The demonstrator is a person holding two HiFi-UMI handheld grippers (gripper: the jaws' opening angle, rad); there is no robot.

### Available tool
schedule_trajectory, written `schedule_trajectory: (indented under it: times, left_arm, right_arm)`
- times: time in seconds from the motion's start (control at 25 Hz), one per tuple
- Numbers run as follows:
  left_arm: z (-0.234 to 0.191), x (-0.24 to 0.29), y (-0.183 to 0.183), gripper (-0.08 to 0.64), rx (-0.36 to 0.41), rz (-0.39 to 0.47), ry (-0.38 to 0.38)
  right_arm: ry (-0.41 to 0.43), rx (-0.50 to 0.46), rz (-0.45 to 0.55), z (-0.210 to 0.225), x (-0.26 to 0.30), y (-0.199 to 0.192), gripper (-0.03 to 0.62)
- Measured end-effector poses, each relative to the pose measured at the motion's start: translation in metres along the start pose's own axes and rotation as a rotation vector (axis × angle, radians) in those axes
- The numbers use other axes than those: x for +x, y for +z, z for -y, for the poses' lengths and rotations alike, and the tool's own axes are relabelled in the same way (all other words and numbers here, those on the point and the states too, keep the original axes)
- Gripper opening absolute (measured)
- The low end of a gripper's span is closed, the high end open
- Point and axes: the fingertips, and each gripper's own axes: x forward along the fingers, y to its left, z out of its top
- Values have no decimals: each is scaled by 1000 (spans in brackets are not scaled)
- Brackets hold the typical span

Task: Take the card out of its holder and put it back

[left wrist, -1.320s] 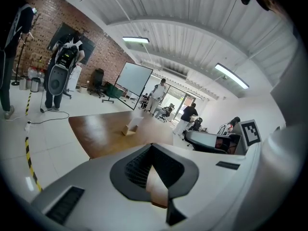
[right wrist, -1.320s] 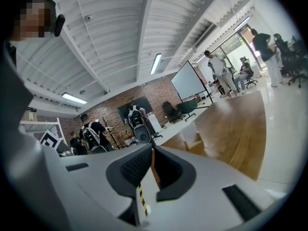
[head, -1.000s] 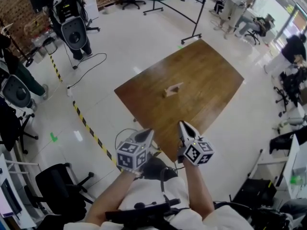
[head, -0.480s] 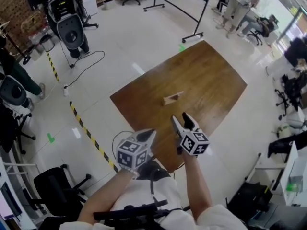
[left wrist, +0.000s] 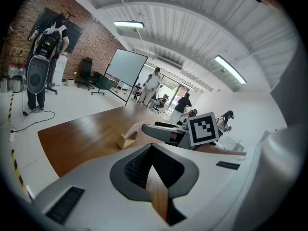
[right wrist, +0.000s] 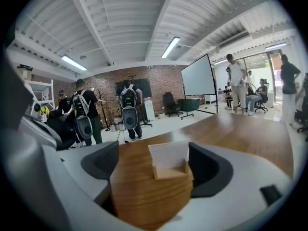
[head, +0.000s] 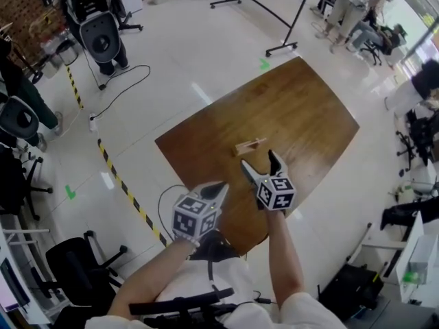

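Note:
A white card point(right wrist: 168, 154) stands in a small wooden holder point(right wrist: 169, 171) near the middle of the brown table point(head: 302, 108). In the head view the holder point(head: 250, 144) lies just beyond my right gripper point(head: 259, 160). Its jaws are opening and stand wide, with nothing between them. They frame the holder in the right gripper view, and the pads point(right wrist: 209, 163) touch nothing. My left gripper point(head: 218, 187) hangs shut over the table's near edge, behind and left of the right one. From the left gripper view the holder point(left wrist: 126, 140) shows ahead, with the right gripper point(left wrist: 166, 131) beside it.
Black and yellow tape point(head: 123, 184) and a cable point(head: 120, 91) run across the white floor left of the table. A whiteboard stand point(head: 291, 19) is beyond the far corner. Office chairs point(head: 75, 266) and people stand around the room's edges.
My right gripper has moved forward over the table toward the holder, and its jaws have gone from shut to wide apart. The left gripper has hardly moved.

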Motion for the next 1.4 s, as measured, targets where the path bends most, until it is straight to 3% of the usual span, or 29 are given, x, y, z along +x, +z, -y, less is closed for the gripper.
schedule_trajectory:
  times: [0.68, 1.0, 1.4]
  left_arm:
    - [-24, 16, -12, -9, -76, -34, 19]
    - [-35, 18, -9, -9, -88, -27, 31]
    - [-51, 35, 17, -8, -39, -1, 109]
  right_arm:
    - [14, -43, -31, 36, 64, -15, 531]
    - [18, -95, -12, 30, 72, -10, 491]
    - [11, -98, -14, 32, 74, -11, 473]
